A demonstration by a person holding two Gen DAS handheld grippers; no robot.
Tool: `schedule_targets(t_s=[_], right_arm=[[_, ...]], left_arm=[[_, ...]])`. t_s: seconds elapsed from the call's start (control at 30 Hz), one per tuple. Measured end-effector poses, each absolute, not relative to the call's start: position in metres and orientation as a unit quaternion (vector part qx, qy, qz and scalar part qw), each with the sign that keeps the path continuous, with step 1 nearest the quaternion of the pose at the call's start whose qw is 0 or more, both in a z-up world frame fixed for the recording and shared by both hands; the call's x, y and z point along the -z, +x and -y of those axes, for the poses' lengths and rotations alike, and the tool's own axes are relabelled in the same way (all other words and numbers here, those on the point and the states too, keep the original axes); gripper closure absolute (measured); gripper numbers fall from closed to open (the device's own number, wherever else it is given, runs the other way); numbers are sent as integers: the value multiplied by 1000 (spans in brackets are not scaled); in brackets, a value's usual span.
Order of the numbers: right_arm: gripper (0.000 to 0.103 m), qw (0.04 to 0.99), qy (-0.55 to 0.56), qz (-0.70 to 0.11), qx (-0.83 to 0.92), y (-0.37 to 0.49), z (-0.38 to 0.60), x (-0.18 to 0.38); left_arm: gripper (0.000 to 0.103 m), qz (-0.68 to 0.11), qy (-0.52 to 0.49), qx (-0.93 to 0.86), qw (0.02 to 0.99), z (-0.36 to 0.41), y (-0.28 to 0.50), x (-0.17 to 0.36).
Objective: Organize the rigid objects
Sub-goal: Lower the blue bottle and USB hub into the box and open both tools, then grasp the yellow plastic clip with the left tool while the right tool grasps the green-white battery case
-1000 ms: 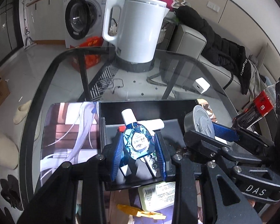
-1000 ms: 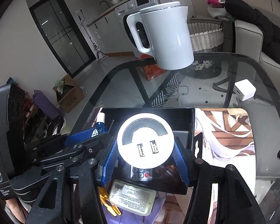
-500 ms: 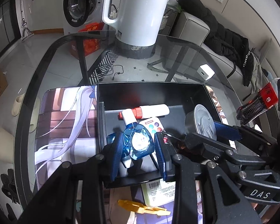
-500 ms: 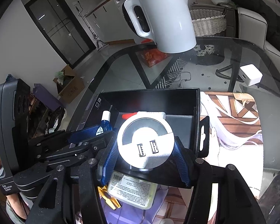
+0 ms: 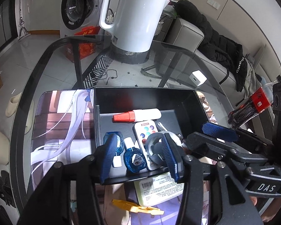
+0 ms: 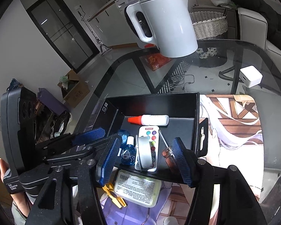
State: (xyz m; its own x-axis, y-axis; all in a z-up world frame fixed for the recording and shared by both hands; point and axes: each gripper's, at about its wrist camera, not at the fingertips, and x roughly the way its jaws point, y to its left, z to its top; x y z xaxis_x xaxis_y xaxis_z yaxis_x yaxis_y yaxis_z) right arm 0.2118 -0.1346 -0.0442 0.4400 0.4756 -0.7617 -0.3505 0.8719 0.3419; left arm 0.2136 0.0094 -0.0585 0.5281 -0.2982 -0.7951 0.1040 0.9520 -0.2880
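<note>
White kettle [image 5: 134, 16] on glass table [image 5: 46, 56]; washing machine [image 5: 76, 13], perhaps, behind.

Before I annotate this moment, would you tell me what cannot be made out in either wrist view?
- Round USB hub, left wrist view: the left gripper's finger covers most of it.
- Green-rimmed packet, right wrist view: the black box's front wall cuts off its top; print too small.
- Yellow clip, right wrist view: partly behind a gripper finger.

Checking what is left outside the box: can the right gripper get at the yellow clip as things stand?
Probably yes. The yellow clip lies uncovered on the mat just in front of the box, beside the white packet. The right gripper, jaws open and empty, hovers over the box's near edge.
</note>
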Motion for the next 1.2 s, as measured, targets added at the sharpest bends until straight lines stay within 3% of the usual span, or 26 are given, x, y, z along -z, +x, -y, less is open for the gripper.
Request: schedule_targets(t_s=[0.53, 1.2], right_arm=[[40, 870, 13, -418, -260, 161, 141, 8], [40, 834, -53, -484, -259, 141, 130, 59]], left_arm=[[52, -455, -60, 127, 879, -9, 173, 33], [52, -575, -79, 123, 805, -7, 154, 105]])
